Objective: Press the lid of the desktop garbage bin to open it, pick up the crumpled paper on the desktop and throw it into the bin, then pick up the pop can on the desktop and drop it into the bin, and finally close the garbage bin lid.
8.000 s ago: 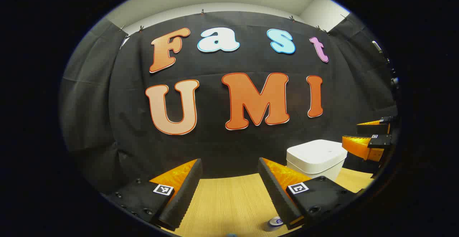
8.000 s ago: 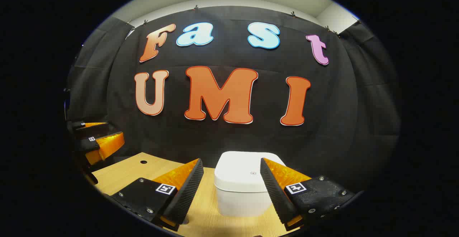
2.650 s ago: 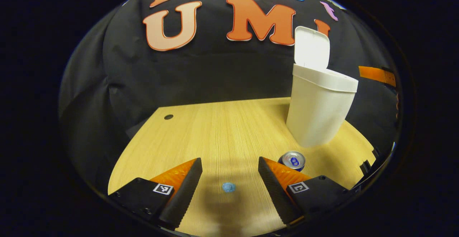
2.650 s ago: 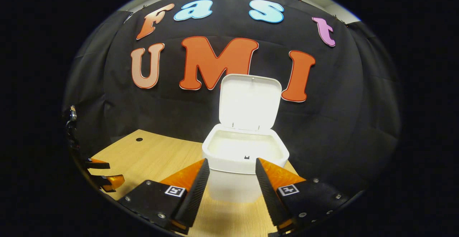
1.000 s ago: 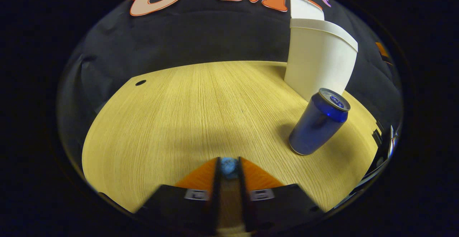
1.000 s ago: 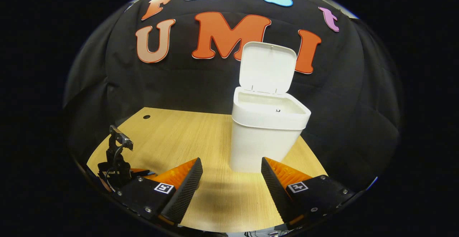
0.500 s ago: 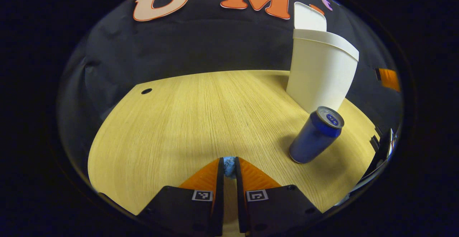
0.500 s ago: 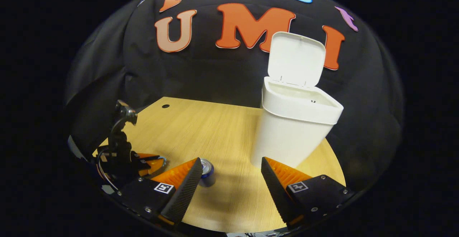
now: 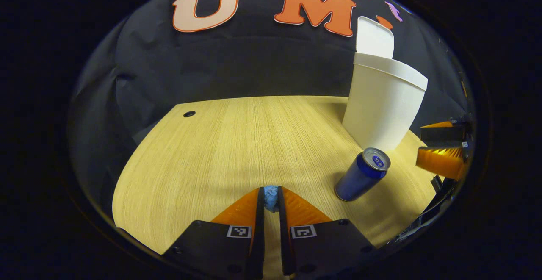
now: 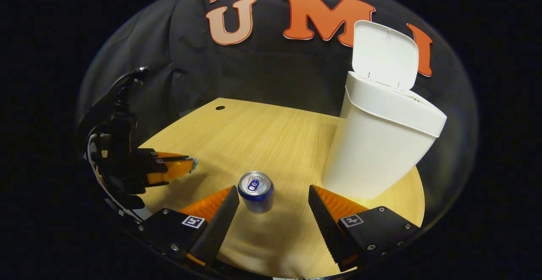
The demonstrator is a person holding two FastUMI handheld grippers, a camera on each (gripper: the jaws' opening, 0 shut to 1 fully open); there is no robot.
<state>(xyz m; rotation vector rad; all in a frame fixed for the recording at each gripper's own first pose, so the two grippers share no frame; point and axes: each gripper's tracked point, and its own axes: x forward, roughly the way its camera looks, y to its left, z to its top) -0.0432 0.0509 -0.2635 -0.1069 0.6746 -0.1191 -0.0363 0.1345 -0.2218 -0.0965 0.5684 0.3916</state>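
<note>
left gripper view: left tongs (image 9: 271,197) clamped on the crumpled paper (image 9: 270,196), a small blue wad at the tips, just above the counter (image 9: 237,144). pop can (image 9: 362,174) upright near the bin (image 9: 383,102), lid (image 9: 374,38) raised. right gripper view: right tongs (image 10: 273,206) apart, pop can (image 10: 255,191) between them.

Matt wood-grain desktop (image 9: 220,144), glossy metal can (image 10: 255,191), smooth plastic bin (image 10: 381,144)

left gripper (image 9: 271,201) with ribbed wedge fingers on black blocks, each block carrying a small black-and-white square marker, right gripper (image 10: 273,212) alike with round screws on its blocks, saw-toothed inner faces
</note>
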